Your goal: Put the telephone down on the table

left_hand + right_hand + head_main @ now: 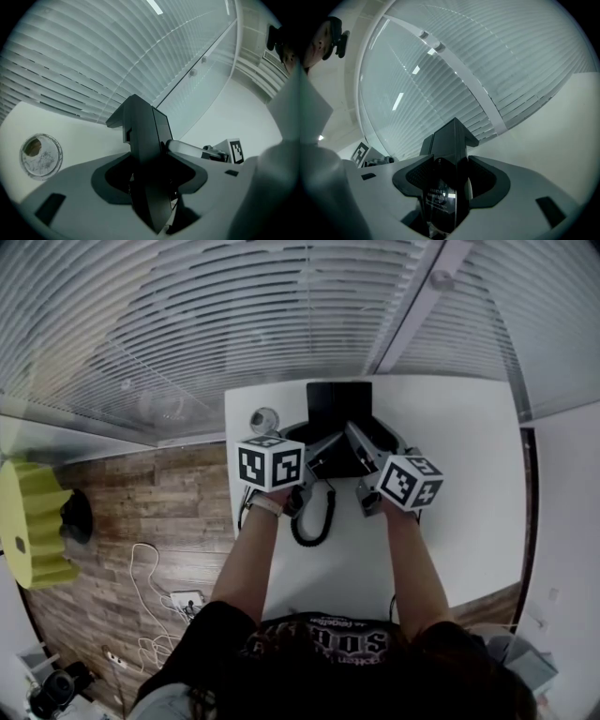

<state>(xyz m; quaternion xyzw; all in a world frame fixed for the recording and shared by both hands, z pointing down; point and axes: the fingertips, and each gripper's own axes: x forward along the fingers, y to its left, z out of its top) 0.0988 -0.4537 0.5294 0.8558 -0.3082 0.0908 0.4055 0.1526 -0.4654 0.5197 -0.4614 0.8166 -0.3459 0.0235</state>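
Slatted window blinds (pixel 187 324): fill the far side behind the table; only a backdrop to the work.
Plain white table (pixel 450 456): mostly bare beside the grippers, so there is room to set the load down.
Black desk telephone (pixel 338 413): at the table's far edge, caught between the two grippers from either side. I cannot tell whether its base touches the top yet.
Left gripper (pixel 323 448): jaws clenched wide on the telephone's dark body, taking one flank.
Right gripper (pixel 366 451): likewise grasping the telephone, on the labelled flank. Two opposed grips probably keep so bulky a thing level.
Black coiled cord (pixel 316 519): loops toward the person between the arms, slack, and could snag.
Small round glass dish (pixel 264 419): just left of the telephone, worth avoiding.
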